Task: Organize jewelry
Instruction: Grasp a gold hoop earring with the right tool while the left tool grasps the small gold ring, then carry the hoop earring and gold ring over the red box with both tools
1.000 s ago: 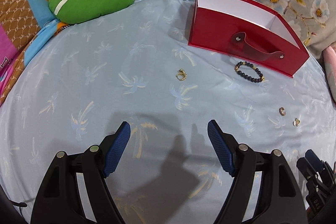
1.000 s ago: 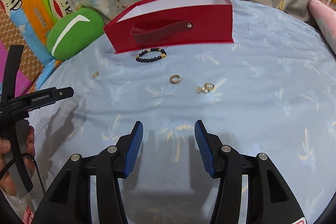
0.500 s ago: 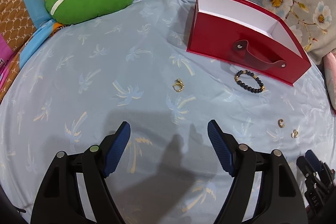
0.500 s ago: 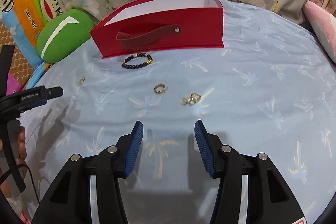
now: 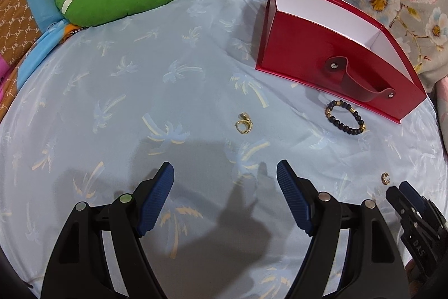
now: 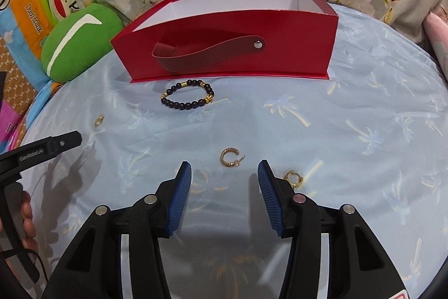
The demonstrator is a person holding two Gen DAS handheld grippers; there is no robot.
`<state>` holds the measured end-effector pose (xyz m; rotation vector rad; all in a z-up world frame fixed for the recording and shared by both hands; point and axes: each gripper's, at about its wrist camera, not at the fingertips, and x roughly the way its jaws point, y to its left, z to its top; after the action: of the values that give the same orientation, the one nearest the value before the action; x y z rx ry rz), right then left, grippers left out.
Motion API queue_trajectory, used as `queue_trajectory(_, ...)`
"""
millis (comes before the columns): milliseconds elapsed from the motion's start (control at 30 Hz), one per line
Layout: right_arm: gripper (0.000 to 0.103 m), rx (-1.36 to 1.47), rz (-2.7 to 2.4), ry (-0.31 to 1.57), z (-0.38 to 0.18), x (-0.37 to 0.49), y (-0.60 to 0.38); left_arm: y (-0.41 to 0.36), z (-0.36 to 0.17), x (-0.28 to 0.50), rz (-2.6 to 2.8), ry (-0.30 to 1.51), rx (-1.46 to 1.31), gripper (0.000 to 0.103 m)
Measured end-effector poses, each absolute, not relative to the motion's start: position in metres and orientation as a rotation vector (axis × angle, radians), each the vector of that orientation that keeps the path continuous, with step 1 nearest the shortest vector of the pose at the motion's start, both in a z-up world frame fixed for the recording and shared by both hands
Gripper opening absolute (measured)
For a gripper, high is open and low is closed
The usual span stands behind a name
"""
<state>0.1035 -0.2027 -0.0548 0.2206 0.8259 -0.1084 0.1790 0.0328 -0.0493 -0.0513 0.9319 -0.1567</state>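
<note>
My right claw (image 6: pixel 224 173) is closing, its pads clear of the gold hoop earring (image 6: pixel 230 157) just ahead on the bed (image 6: pixel 364 108). My left claw (image 5: pixel 225 173) hangs apart, empty, near another earring (image 5: pixel 244 123); the beaded bracelet (image 6: pixel 187 94) lies before the red box (image 6: pixel 294 46).

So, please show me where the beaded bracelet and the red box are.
beaded bracelet (image 6: pixel 187 95), right wrist view, on its dark beads at the lower left.
red box (image 6: pixel 294 46), right wrist view, on its front wall.

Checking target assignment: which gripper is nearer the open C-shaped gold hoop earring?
Right. The right gripper sits just short of the C-shaped gold hoop earring, jaws closing with nothing between the pads yet. The left gripper is off to the side, near the other earring.
</note>
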Motion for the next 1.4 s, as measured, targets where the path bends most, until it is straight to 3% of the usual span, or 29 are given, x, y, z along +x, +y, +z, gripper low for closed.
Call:
queue_trajectory(233, 0.032, 0.232, -0.12, 0.852, -0.062, 0.12, -0.205, 0.038, -0.052, 0.185, -0.163, 0.926, -0.06, 0.073)
queue_trajectory(267, 0.024, 0.233, -0.114, 0.855, -0.062, 0.121, -0.205, 0.038, -0.053, 0.186, -0.165, 0.927, -0.063, 0.073)
queue_trajectory(333, 0.019, 0.225, -0.124, 0.858, -0.063, 0.123, -0.204, 0.039, -0.055, 0.188, -0.162, 0.93, -0.067, 0.073)
queue_trajectory(633, 0.019, 0.257, -0.111, 0.835, -0.056, 0.113, -0.206, 0.027, -0.06, 0.21, -0.165, 0.934, -0.052, 0.073)
queue_trajectory(800, 0.019, 0.26, -0.103, 0.815, -0.046, 0.1, -0.208, 0.014, -0.064, 0.222, -0.161, 0.931, -0.018, 0.057)
queue_trajectory(900, 0.019, 0.266, -0.103, 0.812, -0.043, 0.095, -0.209, 0.008, -0.064, 0.224, -0.163, 0.921, 0.001, 0.043)
queue_trajectory(967, 0.019, 0.273, -0.104, 0.809, -0.043, 0.093, -0.211, 0.004, -0.064, 0.224, -0.166, 0.913, 0.018, 0.025)
queue_trajectory(1033, 0.019, 0.279, -0.104, 0.807, -0.042, 0.091, -0.212, 0.003, -0.064, 0.222, -0.177, 0.911, 0.024, 0.016)
queue_trajectory(1400, 0.019, 0.269, -0.091, 0.767, -0.025, 0.079, -0.209, 0.008, -0.041, 0.196, -0.242, 0.884, -0.015, 0.015)
